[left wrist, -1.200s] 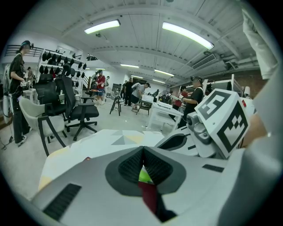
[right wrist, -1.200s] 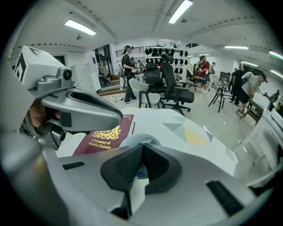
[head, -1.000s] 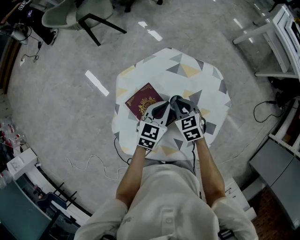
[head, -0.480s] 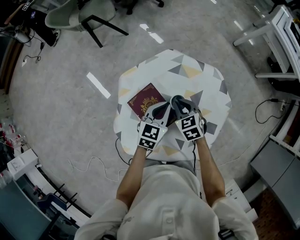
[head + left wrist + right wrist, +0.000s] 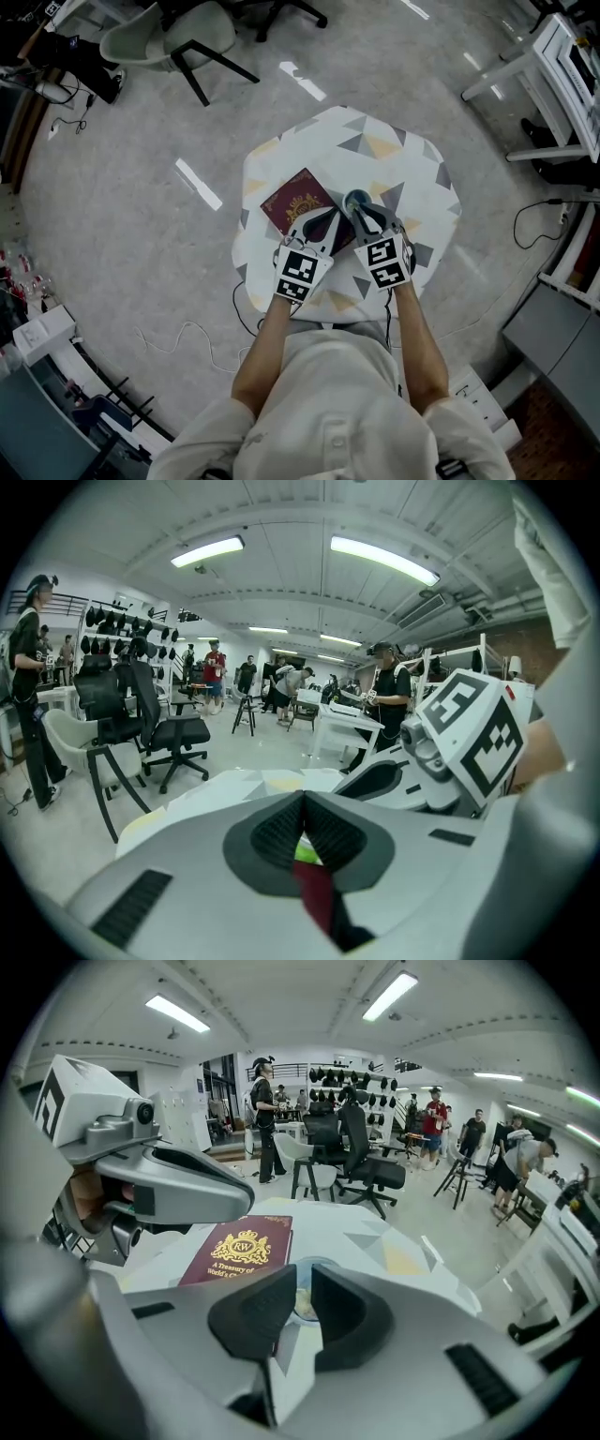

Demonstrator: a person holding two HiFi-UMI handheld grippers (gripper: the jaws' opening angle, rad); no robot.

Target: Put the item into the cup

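A small bluish cup (image 5: 356, 199) stands on the patterned table (image 5: 403, 169), just right of a maroon book (image 5: 298, 199). My right gripper (image 5: 362, 212) reaches the cup's near side. In the right gripper view its jaws (image 5: 302, 1286) stand a narrow gap apart with nothing between them, and the cup (image 5: 314, 1265) shows just beyond, something pale inside. My left gripper (image 5: 324, 217) hangs over the book's near corner, its jaws (image 5: 303, 801) shut at the tips. Through the hollow behind the tips I see a green bit (image 5: 305, 850) and the maroon cover; whether the jaws hold the green bit I cannot tell.
The round table is small, and its edges drop to a grey floor on all sides. Office chairs (image 5: 178, 37) stand beyond the far left, white desks (image 5: 562, 75) at the right. Cables (image 5: 187, 328) lie on the floor near my feet. Several people stand in the background.
Both grippers have stayed almost in place over the book and cup. The right one has shifted slightly toward me, and more of the cup's rim shows.
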